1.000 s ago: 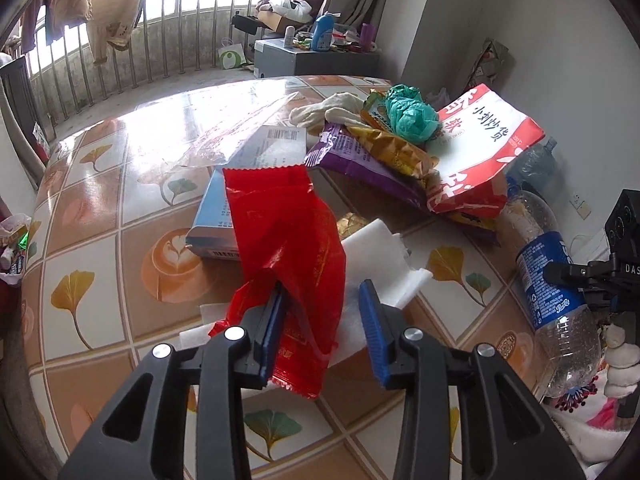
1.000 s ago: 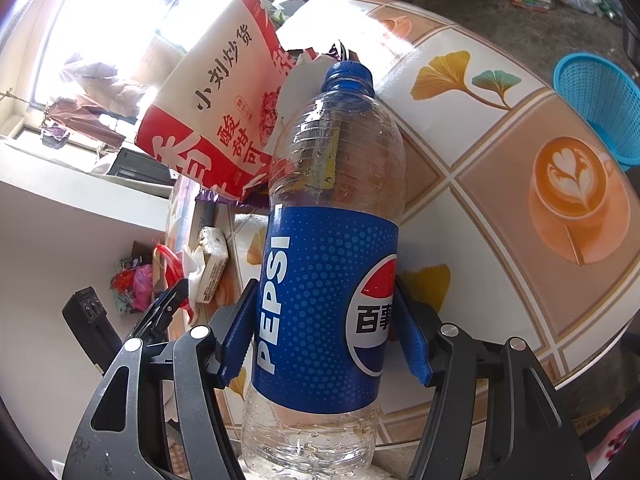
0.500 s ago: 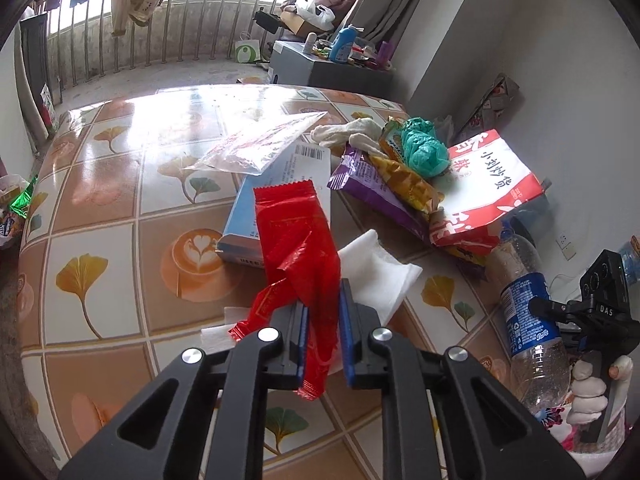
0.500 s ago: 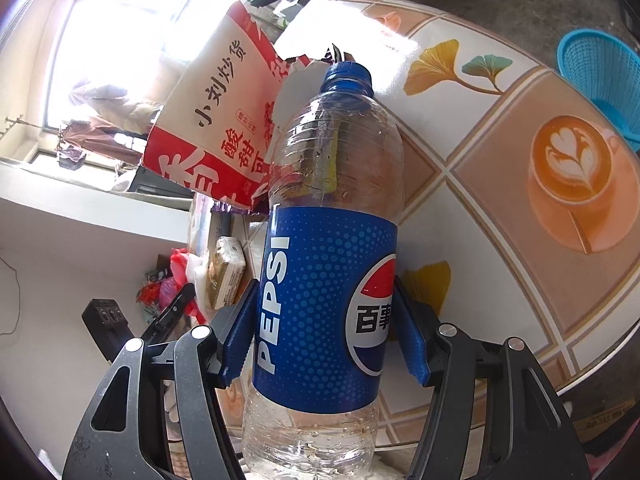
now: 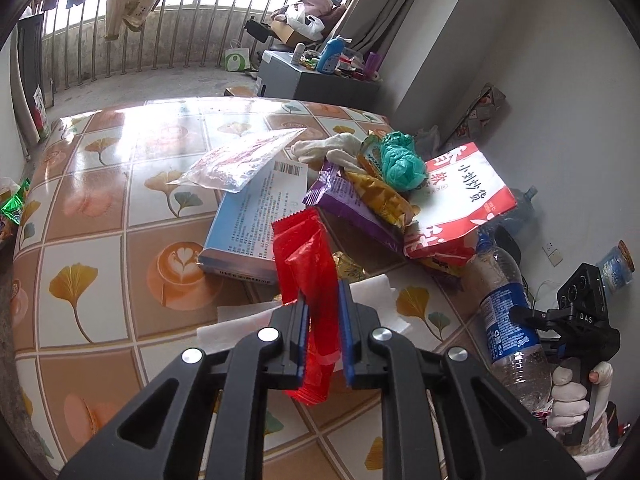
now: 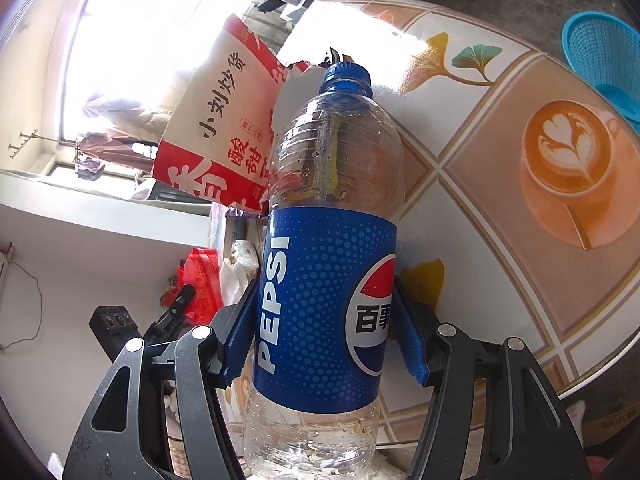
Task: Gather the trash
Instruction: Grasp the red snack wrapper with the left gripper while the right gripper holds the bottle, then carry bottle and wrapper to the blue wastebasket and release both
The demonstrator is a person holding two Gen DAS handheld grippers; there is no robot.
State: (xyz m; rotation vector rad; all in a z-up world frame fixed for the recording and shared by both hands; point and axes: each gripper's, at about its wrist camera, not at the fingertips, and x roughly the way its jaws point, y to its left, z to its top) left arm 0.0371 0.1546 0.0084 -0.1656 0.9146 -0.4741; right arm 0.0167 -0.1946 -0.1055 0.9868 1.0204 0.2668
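Above a tiled table [image 5: 100, 208] strewn with litter, the left gripper [image 5: 323, 338] pinches a red wrapper [image 5: 308, 264] lifted clear, while the right gripper [image 6: 326, 344] clamps a Pepsi bottle [image 6: 326, 280] at the table's edge.

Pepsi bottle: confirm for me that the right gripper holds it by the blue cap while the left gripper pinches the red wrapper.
Not by the cap. The right wrist view shows the right gripper clamping the Pepsi bottle around its blue label; the cap stands free above. The left gripper does pinch the red wrapper.
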